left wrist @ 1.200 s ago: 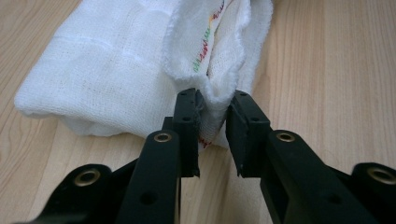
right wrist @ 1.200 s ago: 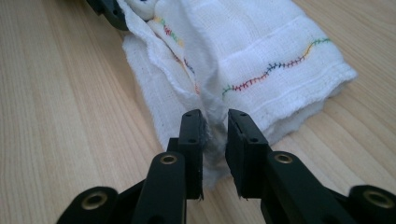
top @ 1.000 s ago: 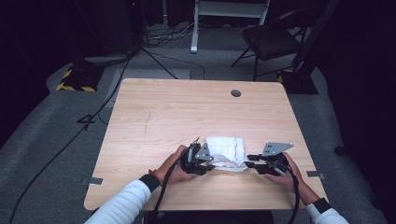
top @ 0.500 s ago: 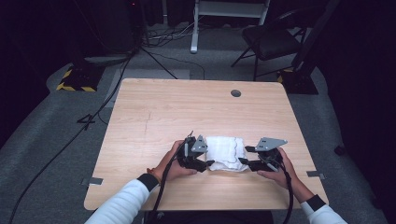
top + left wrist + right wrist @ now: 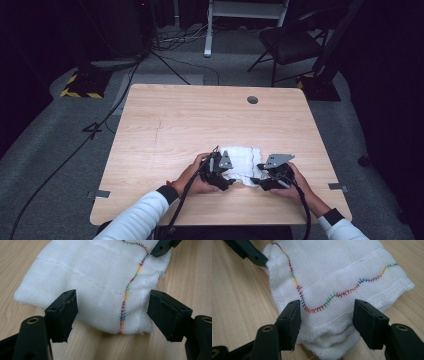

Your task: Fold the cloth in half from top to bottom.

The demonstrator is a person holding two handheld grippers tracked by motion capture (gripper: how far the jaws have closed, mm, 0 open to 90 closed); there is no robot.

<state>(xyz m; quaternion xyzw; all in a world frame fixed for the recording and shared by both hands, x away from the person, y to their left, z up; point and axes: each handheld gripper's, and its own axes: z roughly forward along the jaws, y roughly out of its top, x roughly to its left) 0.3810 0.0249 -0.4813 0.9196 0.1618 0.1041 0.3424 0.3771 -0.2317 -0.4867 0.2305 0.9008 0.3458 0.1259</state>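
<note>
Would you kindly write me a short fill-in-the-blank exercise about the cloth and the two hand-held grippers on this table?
1. The folded cloth on the wooden table is mostly ____ in colour.
2. The jaws of the left hand-held gripper stand ____ around the cloth's corner.
3. The right hand-held gripper has its jaws ____ too.
4. The cloth's wavy stitching is ____.

Missing words: white; open; open; multicoloured

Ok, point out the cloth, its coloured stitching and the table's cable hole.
cloth [image 5: 244, 159]: high view, middle of the folded white top.
stitching [image 5: 337, 294]: right gripper view, middle of the wavy coloured seam.
cable hole [image 5: 252, 100]: high view, centre of the dark round hole.
</note>
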